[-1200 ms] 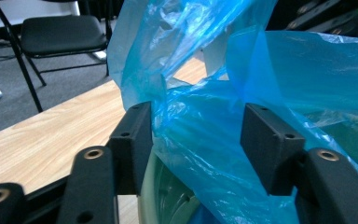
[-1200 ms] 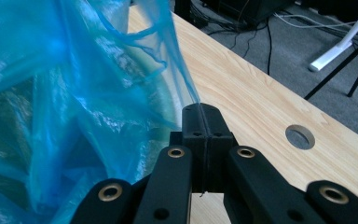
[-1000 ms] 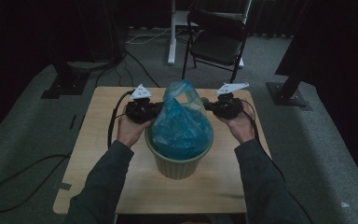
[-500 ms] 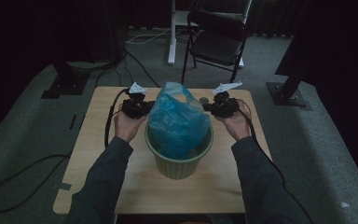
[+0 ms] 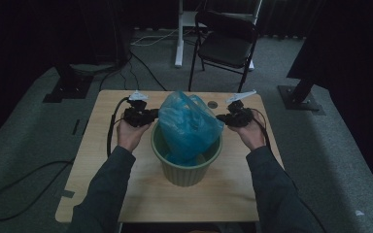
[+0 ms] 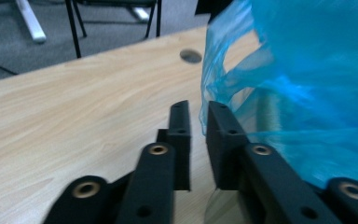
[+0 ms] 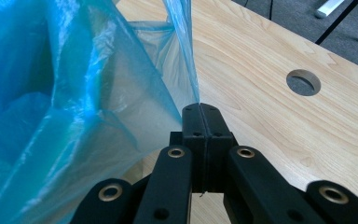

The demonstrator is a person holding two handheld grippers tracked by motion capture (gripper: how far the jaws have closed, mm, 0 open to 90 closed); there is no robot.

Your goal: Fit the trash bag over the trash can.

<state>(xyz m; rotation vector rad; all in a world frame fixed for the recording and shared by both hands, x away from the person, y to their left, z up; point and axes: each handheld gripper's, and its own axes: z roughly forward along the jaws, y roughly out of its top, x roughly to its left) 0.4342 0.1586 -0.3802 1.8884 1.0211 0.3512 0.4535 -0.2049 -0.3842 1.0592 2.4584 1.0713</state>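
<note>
A blue plastic bag (image 5: 189, 121) stands puffed up in a pale green bin (image 5: 187, 167) at the middle of the wooden table (image 5: 102, 170). My left gripper (image 5: 150, 116) is at the bag's left side. Its jaws (image 6: 196, 109) have just been opening; a narrow gap shows bare wood between them, and the bag's edge (image 6: 214, 79) hangs beside one jaw, not between them. At the bag's right side, my right gripper (image 5: 221, 118) is shut on a thin strip of the bag (image 7: 191, 70), pinched at the fingertips (image 7: 199, 108).
A round cable hole (image 5: 212, 104) lies in the table behind the bag. A black folding chair (image 5: 226, 41) stands beyond the far edge. Cables (image 5: 24, 179) trail over the grey carpet at the left, and dark stand bases (image 5: 301, 94) sit at both sides.
Both hands have sunk and drawn slightly outward. The bag sits lower in the bin. The left jaws have parted and let the bag's edge go.
</note>
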